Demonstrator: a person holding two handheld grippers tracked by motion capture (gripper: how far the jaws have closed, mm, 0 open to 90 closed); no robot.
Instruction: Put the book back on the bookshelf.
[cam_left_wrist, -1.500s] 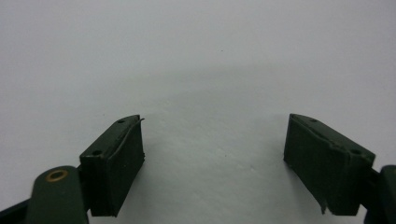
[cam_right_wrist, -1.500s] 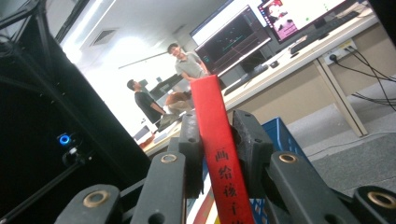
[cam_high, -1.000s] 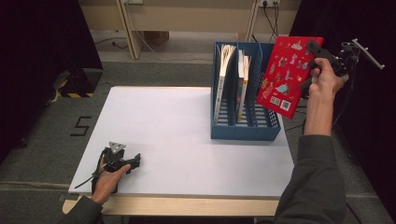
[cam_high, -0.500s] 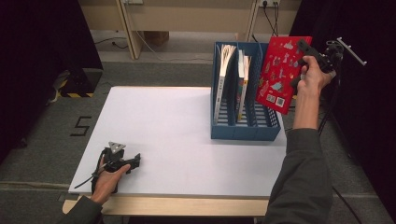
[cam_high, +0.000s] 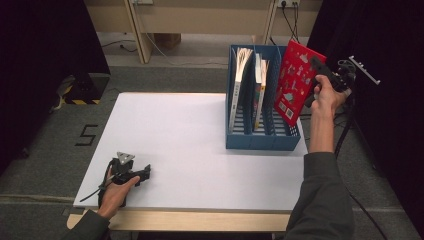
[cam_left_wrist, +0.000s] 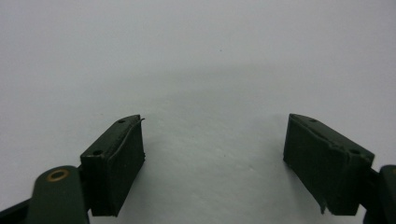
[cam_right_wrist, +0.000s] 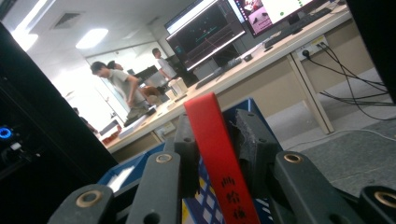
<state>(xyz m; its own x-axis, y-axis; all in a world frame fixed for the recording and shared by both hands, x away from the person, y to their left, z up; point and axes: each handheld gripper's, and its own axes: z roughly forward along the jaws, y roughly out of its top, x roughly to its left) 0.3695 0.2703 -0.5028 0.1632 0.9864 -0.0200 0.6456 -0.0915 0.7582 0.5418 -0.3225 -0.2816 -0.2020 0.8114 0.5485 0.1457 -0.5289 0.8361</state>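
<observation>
A red book (cam_high: 295, 82) hangs tilted over the right end of the blue file rack (cam_high: 260, 141), its lower corner dipping into the rightmost slot. My right gripper (cam_high: 316, 67) is shut on its upper right edge. In the right gripper view the red spine (cam_right_wrist: 229, 186) sits pinched between the pads of the right gripper (cam_right_wrist: 215, 128), whose jaws have just eased slightly wider while still holding the book. My left gripper (cam_high: 145, 173) rests on the white table (cam_high: 175, 125) at the front left. The left gripper (cam_left_wrist: 212, 154) stands open with bare tabletop between its jaws.
The rack holds two upright books (cam_high: 239, 85) (cam_high: 260, 90) in its left and middle slots. Dark curtains flank the table. Cables lie on the floor at the right. In the right gripper view, desks with monitors (cam_right_wrist: 210, 32) and people stand far behind.
My right hand has come down and leftward with the red book, bringing its lower corner into the rack's rightmost slot. The left hand has stayed put.
</observation>
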